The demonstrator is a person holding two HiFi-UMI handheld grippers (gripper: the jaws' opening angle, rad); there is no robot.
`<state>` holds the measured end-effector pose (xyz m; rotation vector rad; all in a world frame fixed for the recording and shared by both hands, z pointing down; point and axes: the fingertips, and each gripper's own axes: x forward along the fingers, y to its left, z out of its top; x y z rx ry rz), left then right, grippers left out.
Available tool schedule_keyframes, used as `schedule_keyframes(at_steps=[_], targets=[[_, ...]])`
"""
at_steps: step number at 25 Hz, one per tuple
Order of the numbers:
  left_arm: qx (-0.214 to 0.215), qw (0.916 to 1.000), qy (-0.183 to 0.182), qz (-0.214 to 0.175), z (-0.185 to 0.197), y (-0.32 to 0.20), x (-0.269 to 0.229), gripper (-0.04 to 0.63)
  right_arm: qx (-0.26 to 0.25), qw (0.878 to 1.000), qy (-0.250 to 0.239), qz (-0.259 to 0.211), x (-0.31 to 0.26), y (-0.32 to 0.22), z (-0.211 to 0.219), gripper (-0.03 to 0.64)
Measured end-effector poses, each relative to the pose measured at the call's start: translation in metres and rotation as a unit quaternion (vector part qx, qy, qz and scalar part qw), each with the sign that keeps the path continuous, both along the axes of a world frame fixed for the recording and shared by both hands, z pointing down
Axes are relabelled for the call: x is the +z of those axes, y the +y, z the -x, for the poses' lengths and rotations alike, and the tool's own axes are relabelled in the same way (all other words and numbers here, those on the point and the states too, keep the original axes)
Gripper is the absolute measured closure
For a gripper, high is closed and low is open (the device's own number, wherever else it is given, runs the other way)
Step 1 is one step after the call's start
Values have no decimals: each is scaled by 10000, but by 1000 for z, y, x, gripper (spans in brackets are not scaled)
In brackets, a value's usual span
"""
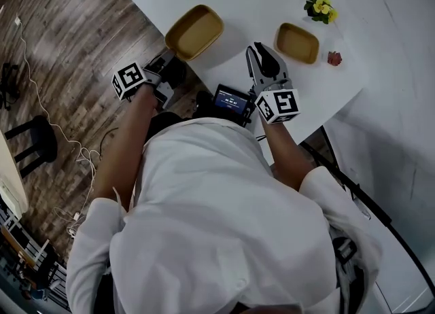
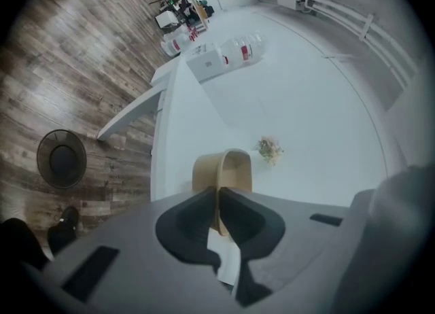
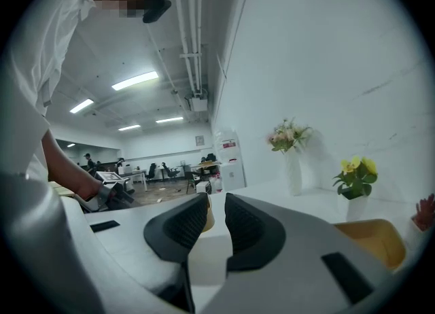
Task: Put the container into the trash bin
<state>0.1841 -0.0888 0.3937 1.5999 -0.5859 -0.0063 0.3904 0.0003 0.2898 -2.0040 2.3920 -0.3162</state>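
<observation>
While the left hand-held gripper [image 2: 218,204] pinches the container [image 2: 230,168] rim, the right hand-held gripper [image 3: 215,219] hovers level, jaws apart.

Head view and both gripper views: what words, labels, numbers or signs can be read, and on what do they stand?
Nothing is legible in any view.
Small screen: lit characters, too small to read.
Marker cubes: black-and-white square patterns only, no words.
Bottle, red label: blurred.
Water dispenser, red label: too small to read.
Wall sign: too small to read.
</observation>
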Motion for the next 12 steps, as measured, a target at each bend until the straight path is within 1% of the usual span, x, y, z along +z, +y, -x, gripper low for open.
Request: schedule_keyframes(at_steps=[6, 12], targets=[[-726, 9973, 25, -138, 65, 2, -9, 566, -623, 9980, 17, -76, -4, -21, 43, 522], [-1413, 9899, -47, -117, 131, 18, -5, 566, -1177, 9929, 18, -159, -4, -37, 88, 526]])
